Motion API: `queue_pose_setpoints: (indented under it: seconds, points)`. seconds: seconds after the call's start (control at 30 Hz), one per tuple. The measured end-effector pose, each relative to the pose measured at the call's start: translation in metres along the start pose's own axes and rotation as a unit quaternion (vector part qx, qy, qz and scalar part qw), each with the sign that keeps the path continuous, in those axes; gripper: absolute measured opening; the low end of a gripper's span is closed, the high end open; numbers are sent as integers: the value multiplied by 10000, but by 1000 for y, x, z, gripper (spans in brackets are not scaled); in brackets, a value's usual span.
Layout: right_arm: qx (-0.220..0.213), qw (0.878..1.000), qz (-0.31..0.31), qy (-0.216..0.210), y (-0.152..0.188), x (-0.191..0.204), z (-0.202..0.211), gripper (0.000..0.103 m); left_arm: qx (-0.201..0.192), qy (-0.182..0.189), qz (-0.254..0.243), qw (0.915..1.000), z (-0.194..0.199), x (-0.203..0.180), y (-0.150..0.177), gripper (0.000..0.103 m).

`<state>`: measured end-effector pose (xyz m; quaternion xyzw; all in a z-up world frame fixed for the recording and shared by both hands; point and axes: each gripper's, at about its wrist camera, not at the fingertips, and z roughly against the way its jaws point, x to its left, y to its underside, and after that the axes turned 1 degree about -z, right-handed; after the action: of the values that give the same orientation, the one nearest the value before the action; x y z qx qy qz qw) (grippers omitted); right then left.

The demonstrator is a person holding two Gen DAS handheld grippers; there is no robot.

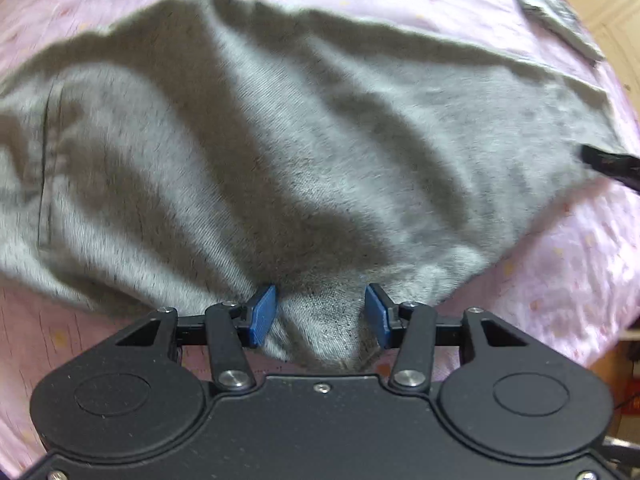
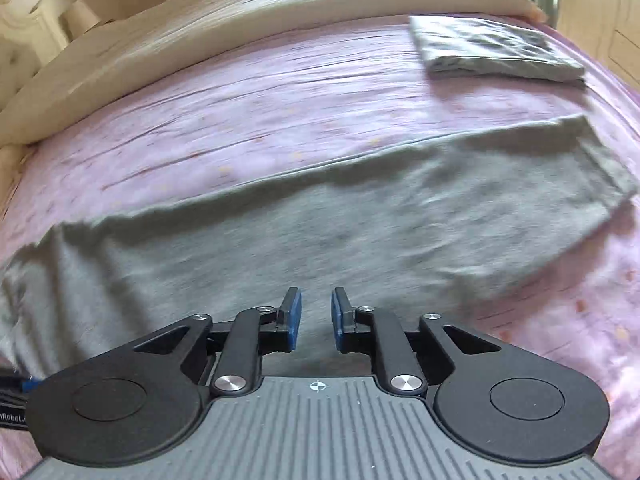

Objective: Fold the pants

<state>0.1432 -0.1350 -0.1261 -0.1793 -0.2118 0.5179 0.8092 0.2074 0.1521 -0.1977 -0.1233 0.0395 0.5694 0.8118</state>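
Grey pants [image 1: 304, 136] lie spread on a pink bedsheet [image 1: 560, 264]. My left gripper [image 1: 321, 316] is shut on a bunch of the pants' near edge; the cloth fills the gap between the blue pads [image 1: 264, 316], and creases fan out from the grip. In the right wrist view one long pant leg [image 2: 360, 224] runs flat across the bed to its hem at the right. Over the leg's near edge, my right gripper [image 2: 316, 316] stands open with nothing between its pads. A black part [image 1: 608, 164] touches the pants at the right edge of the left wrist view.
A folded grey garment [image 2: 496, 48] lies at the far right of the bed. A cream duvet [image 2: 200, 40] runs along the far side. Wooden furniture [image 2: 600, 32] stands past the right edge of the bed. Pink sheet [image 2: 280, 112] shows bare between the pants and the duvet.
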Motion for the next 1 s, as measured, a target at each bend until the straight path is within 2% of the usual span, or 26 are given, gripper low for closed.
queue_pose_setpoints:
  seconds: [0.2, 0.4, 0.5, 0.6, 0.77, 0.83, 0.87, 0.93, 0.97, 1.0]
  points:
    - [-308, 9969, -407, 604, -39, -119, 3, 29, 8, -682, 650, 9955, -2, -18, -9, 57]
    - [-412, 9954, -179, 850, -86, -211, -13, 39, -324, -1287, 1169, 9842, 5, -57, -24, 56]
    - [-279, 9969, -44, 731, -110, -248, -35, 41, -497, -1533, 1270, 9787, 9, -81, -28, 56]
    - [-60, 9984, 86, 552, -124, -274, -55, 41, -566, -1574, 1392, 9760, 9, -104, -30, 56]
    - [328, 9994, 33, 117, -133, -302, -83, 42, -494, -1602, 1210, 9784, 16, -125, -25, 56]
    - [452, 9988, -57, -197, -134, -307, -90, 42, -478, -1625, 1100, 9794, 15, -137, -27, 56]
    - [481, 9984, -78, -285, -134, -306, -92, 46, -473, -1632, 1055, 9798, 16, -139, -26, 56]
    - [500, 9979, -93, -405, -134, -305, -95, 47, -475, -1637, 971, 9806, 17, -146, -29, 56]
    - [502, 9977, -108, -447, -135, -304, -96, 46, -477, -1637, 942, 9808, 17, -151, -29, 56]
    - [526, 9972, -126, -518, -136, -303, -97, 34, -479, -1638, 922, 9810, 16, -153, -31, 56]
